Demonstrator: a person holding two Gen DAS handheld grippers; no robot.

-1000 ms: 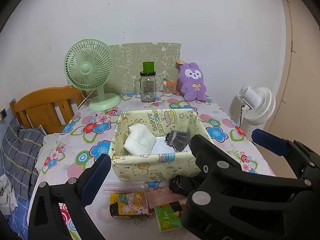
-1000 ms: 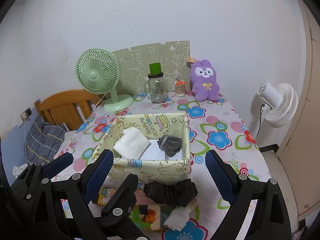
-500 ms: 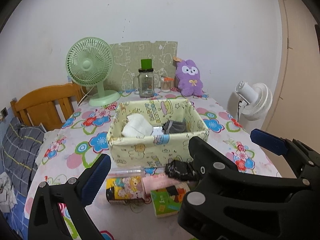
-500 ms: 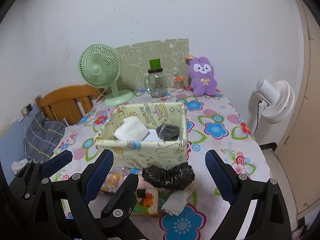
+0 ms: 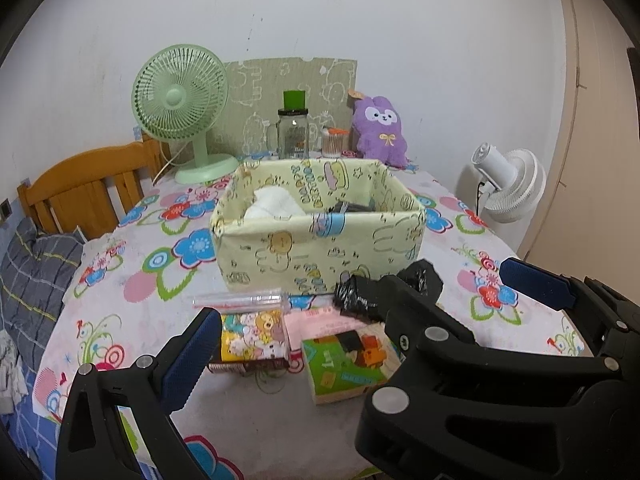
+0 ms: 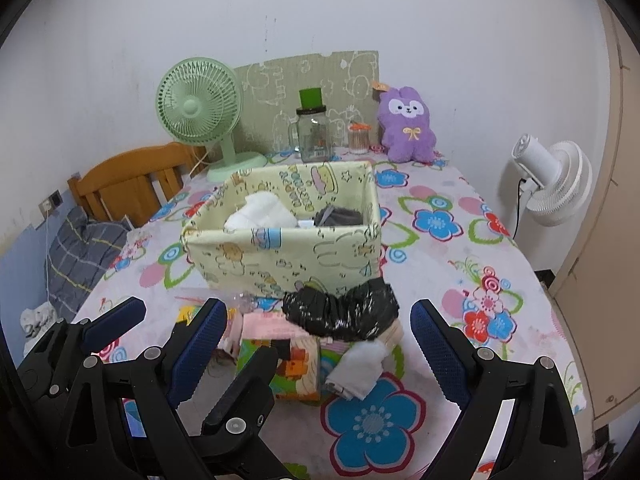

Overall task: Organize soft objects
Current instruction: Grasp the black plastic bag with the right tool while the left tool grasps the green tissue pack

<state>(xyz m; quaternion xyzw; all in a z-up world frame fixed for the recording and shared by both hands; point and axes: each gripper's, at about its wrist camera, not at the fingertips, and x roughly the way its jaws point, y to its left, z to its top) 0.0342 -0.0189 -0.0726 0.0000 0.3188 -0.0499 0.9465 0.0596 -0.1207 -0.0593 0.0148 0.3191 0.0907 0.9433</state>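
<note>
A pale yellow fabric basket (image 5: 320, 248) (image 6: 280, 248) stands mid-table and holds a folded white cloth (image 5: 276, 204) (image 6: 260, 212) and a grey cloth (image 5: 352, 208) (image 6: 340, 216). In front of it lie a crumpled black bundle (image 5: 360, 296) (image 6: 340, 312), a small white cloth (image 6: 360, 364), a pink packet (image 5: 324, 320) and two cartoon tissue packs (image 5: 252, 336) (image 5: 348, 360). A purple plush rabbit (image 5: 380, 128) (image 6: 408, 124) sits at the back. My left gripper (image 5: 364, 320) hangs open above the pile. My right gripper (image 6: 318, 346) is open too, with the black bundle beyond its fingers.
A green desk fan (image 5: 180, 96), a glass jar (image 5: 294, 136) and a cotton-swab pot (image 5: 334, 142) stand along the back wall. A clear zip bag (image 5: 240, 300) lies by the basket. A wooden chair (image 5: 80, 188) is left of the table, a white floor fan (image 6: 556, 180) right.
Both grippers have drawn back toward the near table edge and dropped lower, so the basket is seen more side-on. Both stay open and empty; nothing on the table moved.
</note>
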